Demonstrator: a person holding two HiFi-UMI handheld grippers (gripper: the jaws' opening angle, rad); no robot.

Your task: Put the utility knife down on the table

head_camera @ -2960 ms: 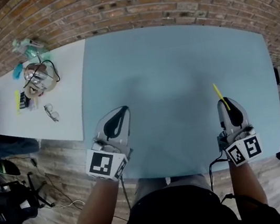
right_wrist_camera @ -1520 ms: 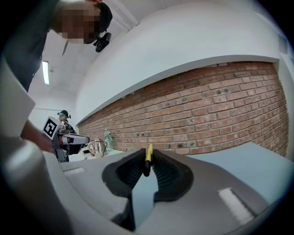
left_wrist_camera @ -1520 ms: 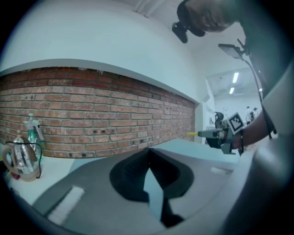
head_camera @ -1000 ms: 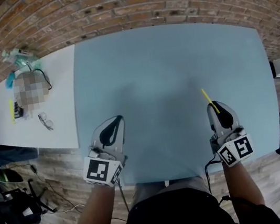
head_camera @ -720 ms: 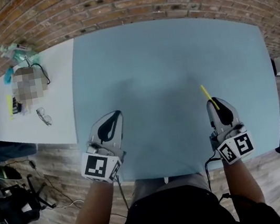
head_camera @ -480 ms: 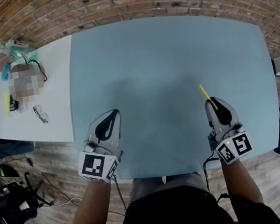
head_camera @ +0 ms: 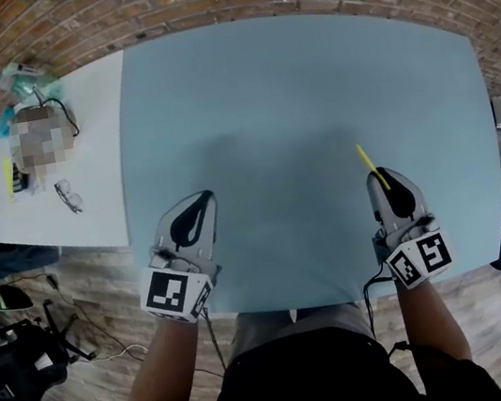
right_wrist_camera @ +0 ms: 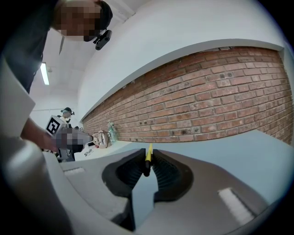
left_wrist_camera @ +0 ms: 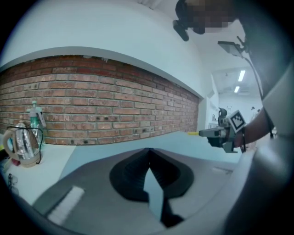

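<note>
Neither hand has shifted: both hover over the tabletop's (head_camera: pixel 288 84) near edge.
My right tongs (head_camera: pixel 386 178) pinch the yellow utility knife (head_camera: pixel 368 162), pointing nearly level; my left tongs (head_camera: pixel 200 198) are closed, empty.

The utility knife (head_camera: pixel 370 166) is a slim, straight, yellow item with a dark rear end. It is clamped between the two jaws of the right hand-held gripper (head_camera: pixel 382 184). In the right gripper view, the dark end of the knife (right_wrist_camera: pixel 148 158) sits between the ribbed pads, and the yellow body stands on its narrow edge. In the head view, the yellow body projects beyond the jaw tips, pointing away from the person and angled slightly to the left. The knife is positioned over the right part of the light blue table (head_camera: pixel 290 93), near the table's front edge. Contact between knife and table cannot be determined.
</note>
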